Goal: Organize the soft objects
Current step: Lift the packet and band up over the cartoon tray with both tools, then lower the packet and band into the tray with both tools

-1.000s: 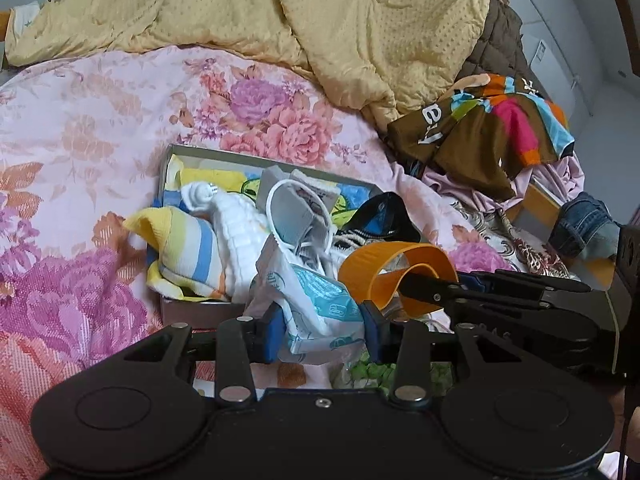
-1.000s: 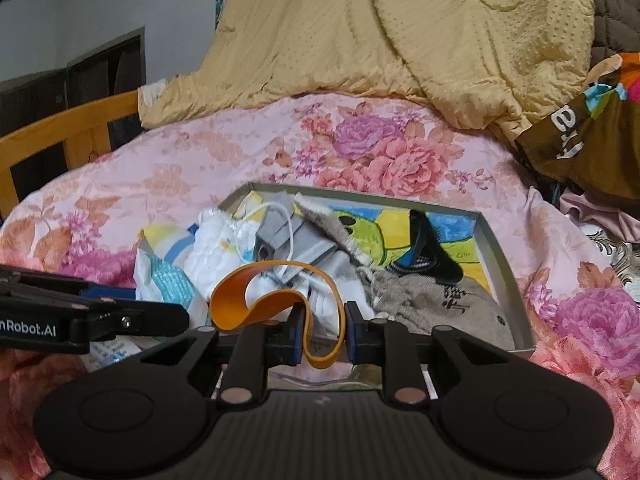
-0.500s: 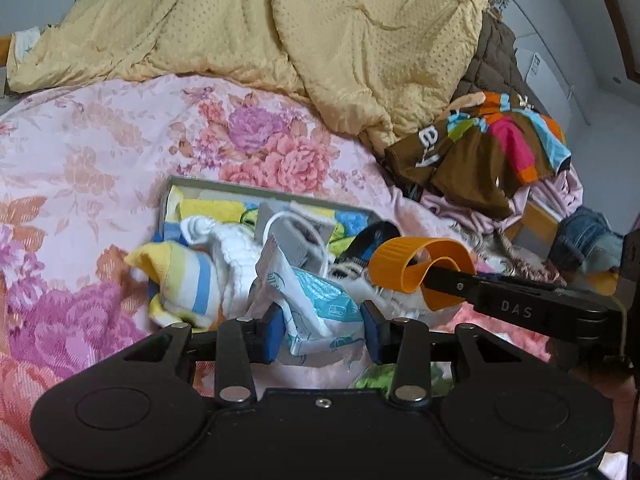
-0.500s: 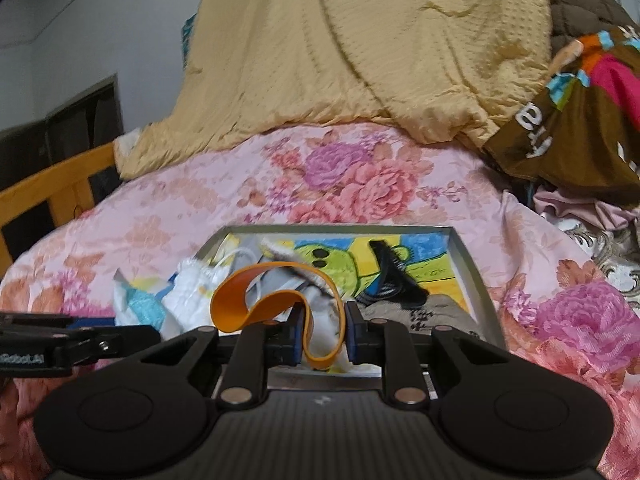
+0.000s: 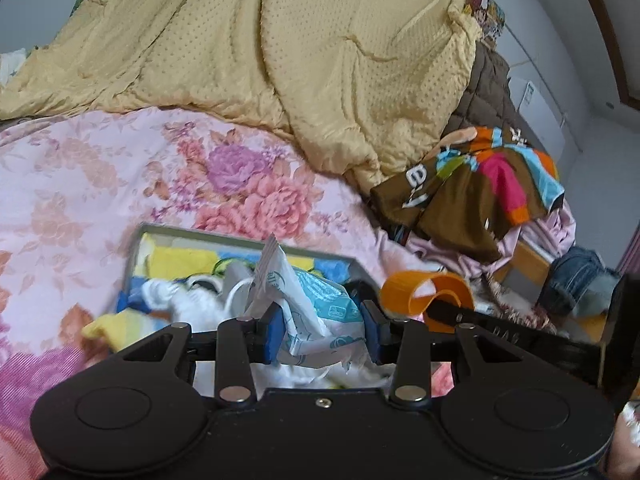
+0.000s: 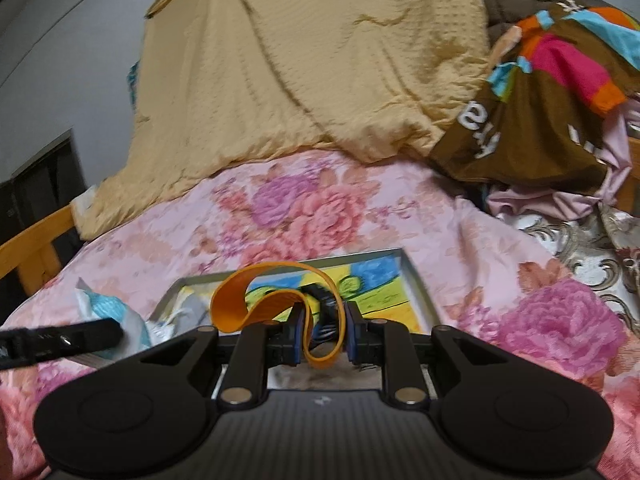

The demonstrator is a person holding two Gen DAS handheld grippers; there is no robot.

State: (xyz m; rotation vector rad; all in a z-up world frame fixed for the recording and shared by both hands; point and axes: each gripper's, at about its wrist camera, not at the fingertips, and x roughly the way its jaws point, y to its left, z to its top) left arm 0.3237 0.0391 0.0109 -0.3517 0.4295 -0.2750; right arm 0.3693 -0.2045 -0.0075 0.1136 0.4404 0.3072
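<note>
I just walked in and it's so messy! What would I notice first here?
Probably the orange band looping up from the right gripper, over the cartoon tray. Next, the crinkly white-and-blue packet squeezed in the left gripper. Behind both, a big yellow blanket is heaped on the flowery bedspread.

We note a bed under a pink floral bedspread (image 5: pixel 100 184), a yellow quilt (image 5: pixel 300 60) heaped at its far side, a brown quilted blanket (image 5: pixel 486 96) behind that, and a wooden bed rail (image 6: pixel 32 244) at one edge.
</note>
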